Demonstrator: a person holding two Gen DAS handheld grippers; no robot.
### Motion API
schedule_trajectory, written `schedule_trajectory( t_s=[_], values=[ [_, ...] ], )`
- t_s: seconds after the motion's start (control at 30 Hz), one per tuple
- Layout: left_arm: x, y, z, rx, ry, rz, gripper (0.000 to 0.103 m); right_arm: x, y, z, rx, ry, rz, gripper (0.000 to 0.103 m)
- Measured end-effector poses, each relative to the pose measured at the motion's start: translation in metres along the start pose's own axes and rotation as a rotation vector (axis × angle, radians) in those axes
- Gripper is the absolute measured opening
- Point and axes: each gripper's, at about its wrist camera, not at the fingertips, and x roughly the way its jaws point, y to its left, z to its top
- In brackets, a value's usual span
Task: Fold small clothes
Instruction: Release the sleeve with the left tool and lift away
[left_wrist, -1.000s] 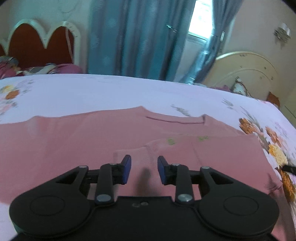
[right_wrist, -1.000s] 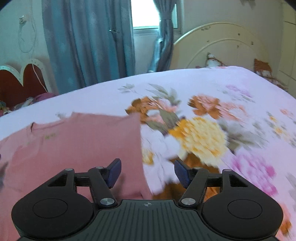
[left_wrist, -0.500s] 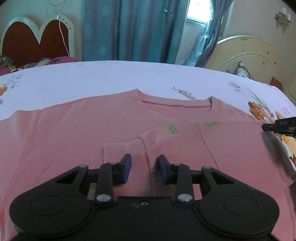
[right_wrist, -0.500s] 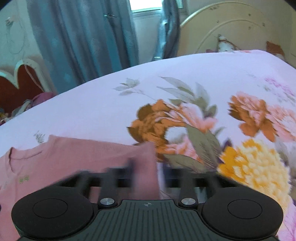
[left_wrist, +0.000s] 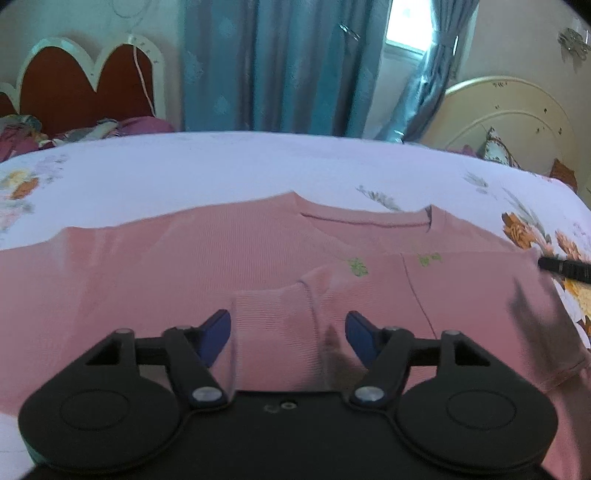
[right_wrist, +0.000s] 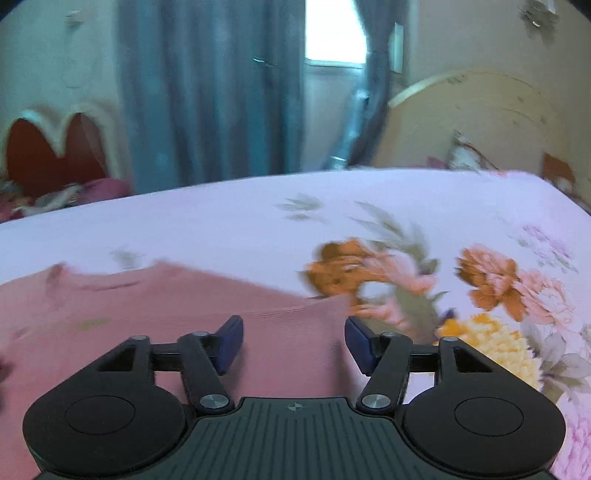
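A pink knit top (left_wrist: 155, 280) lies flat on the bed, neckline away from me, one sleeve folded across the body so its cuff (left_wrist: 273, 325) sits in front of me. My left gripper (left_wrist: 287, 334) is open, its blue pads either side of that cuff, holding nothing. My right gripper (right_wrist: 293, 341) is open over the top's right edge (right_wrist: 325, 306), empty. The right gripper's tip (left_wrist: 561, 267) shows at the right of the left wrist view. The top also shows in the right wrist view (right_wrist: 110, 325).
The bed has a lilac floral sheet (right_wrist: 480, 280). A red and white headboard (left_wrist: 85, 77) with pillows stands at the far left. Teal curtains (left_wrist: 280, 62) and a window lie behind. A cream headboard (left_wrist: 509, 114) is at the far right.
My left gripper opened wider around the sleeve cuff. My right gripper opened and shifted left over the top's right edge.
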Motion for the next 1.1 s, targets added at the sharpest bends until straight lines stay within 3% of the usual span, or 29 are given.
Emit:
schedule_trajectory(
  t_s=[0.27,0.53,0.8,1.1],
  values=[
    [-0.040,0.050,-0.011,-0.077,0.006,0.072,0.070,-0.017,0.096,-0.032,-0.087,0.073,0.182,0.060],
    [-0.087,0.150,-0.024,-0.237,-0.005,0.227,0.070,-0.028,0.183,-0.032,-0.130,0.068,0.312,0.060],
    [-0.117,0.253,-0.039,-0.423,-0.014,0.382,0.070,-0.028,0.245,-0.029,-0.156,0.070,0.359,0.060],
    [-0.114,0.355,-0.044,-0.633,-0.035,0.488,0.069,-0.017,0.260,-0.030,-0.157,0.080,0.298,0.060]
  ],
)
